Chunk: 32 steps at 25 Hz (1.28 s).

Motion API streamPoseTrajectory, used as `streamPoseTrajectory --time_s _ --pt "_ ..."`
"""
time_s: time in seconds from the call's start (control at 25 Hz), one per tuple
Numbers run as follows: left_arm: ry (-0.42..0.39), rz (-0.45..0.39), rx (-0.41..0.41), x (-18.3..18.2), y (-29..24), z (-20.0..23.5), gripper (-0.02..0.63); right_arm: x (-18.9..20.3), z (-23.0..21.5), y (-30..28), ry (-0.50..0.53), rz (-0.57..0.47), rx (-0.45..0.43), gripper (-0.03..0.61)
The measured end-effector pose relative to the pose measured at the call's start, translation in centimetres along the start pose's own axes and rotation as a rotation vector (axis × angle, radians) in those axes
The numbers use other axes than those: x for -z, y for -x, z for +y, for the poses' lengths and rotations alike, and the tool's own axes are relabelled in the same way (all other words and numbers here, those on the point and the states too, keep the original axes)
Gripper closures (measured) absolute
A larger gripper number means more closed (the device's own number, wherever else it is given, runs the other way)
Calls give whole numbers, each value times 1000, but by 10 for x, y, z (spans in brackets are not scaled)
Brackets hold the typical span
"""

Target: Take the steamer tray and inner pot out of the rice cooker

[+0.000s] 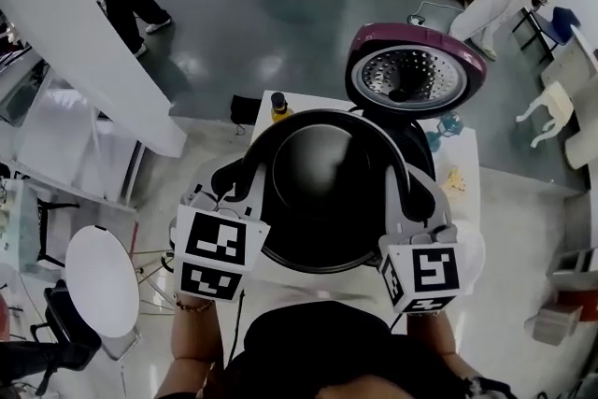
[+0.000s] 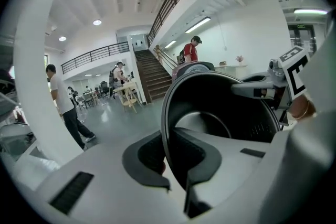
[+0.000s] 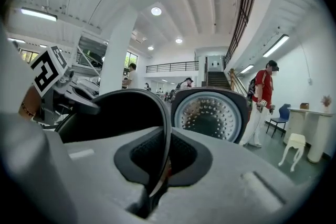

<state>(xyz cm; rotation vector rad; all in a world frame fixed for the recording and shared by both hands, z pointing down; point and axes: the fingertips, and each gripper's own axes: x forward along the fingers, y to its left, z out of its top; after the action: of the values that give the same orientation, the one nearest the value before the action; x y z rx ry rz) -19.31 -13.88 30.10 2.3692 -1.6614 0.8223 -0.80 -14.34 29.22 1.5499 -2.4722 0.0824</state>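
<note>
The black inner pot (image 1: 322, 178) hangs in the air between my two grippers, its mouth facing up. My left gripper (image 1: 245, 175) is shut on the pot's left rim, which runs between its pads (image 2: 147, 152). My right gripper (image 1: 411, 196) is shut on the right rim, a thin edge seen between its pads (image 3: 181, 152). The rice cooker's open lid (image 1: 414, 75), purple-edged with a perforated steel plate, stands upright behind the pot and also shows as the lid (image 3: 210, 113) in the right gripper view. The pot hides the cooker's body. I see no steamer tray.
A white table (image 1: 467, 154) lies under the cooker, with a yellow bottle (image 1: 278, 106) at its back left and a small blue item (image 1: 448, 123) at its back right. A round white stool (image 1: 101, 280) stands left. People stand farther off on the grey floor.
</note>
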Motion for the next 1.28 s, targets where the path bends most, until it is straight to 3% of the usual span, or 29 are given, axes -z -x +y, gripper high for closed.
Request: streamPoseTrajectory --time_s 0.24,0.52,0.68,0.84,1.04,1.28 --pt "94 96 -109 58 36 41 595 15 67 -25 9 65 -165 560" --pt "199 290 -140 153 41 57 595 88 128 -53 -29 266 -311 560" --pt "314 373 -89 211 31 47 598 129 146 -55 14 378 -321 560" --pt "410 400 -65 247 27 43 598 141 161 -57 110 404 -319 561" --pt "433 432 -89 268 36 48 600 159 179 -60 85 471 -369 561" --pt "446 494 -58 302 32 47 600 194 196 -60 71 577 -383 561"
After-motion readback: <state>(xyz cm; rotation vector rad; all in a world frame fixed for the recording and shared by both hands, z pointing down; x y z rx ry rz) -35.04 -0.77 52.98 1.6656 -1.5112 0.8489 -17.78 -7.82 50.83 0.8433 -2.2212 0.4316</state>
